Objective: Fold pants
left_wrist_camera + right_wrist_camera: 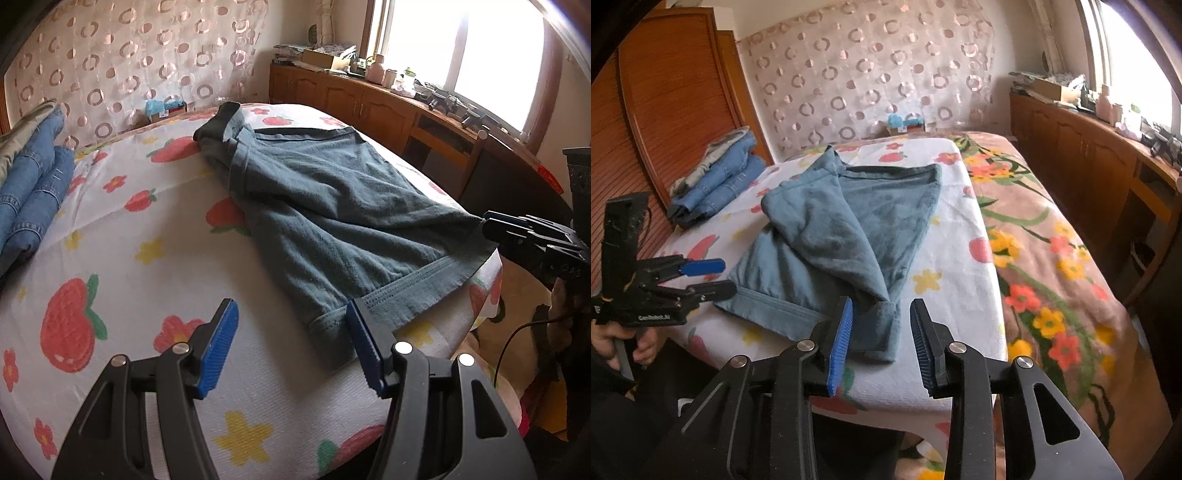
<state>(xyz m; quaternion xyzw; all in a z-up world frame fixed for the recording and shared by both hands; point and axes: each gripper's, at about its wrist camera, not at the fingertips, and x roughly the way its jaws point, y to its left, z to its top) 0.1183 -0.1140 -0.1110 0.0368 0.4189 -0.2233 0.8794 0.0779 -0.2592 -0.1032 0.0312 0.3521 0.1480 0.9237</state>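
Note:
Teal-grey pants (pixel 332 218) lie crumpled on the white strawberry-print cloth (pixel 147 266), waistband toward me; they also show in the right wrist view (pixel 827 236). My left gripper (pixel 291 347) is open and empty, its right finger over the near waistband corner. It shows at the left of the right wrist view (pixel 718 277), beside the waistband's left end. My right gripper (pixel 881 339) is open and empty, just above the waistband's right corner. It shows at the right edge of the left wrist view (pixel 495 227), close to the pants' edge.
A stack of folded jeans (pixel 29 184) sits at the far left of the cloth, also in the right wrist view (pixel 720 184). A floral blanket (pixel 1052 266) covers the bed to the right. Wooden cabinets (pixel 351 99) with clutter line the window wall. A curtain hangs behind.

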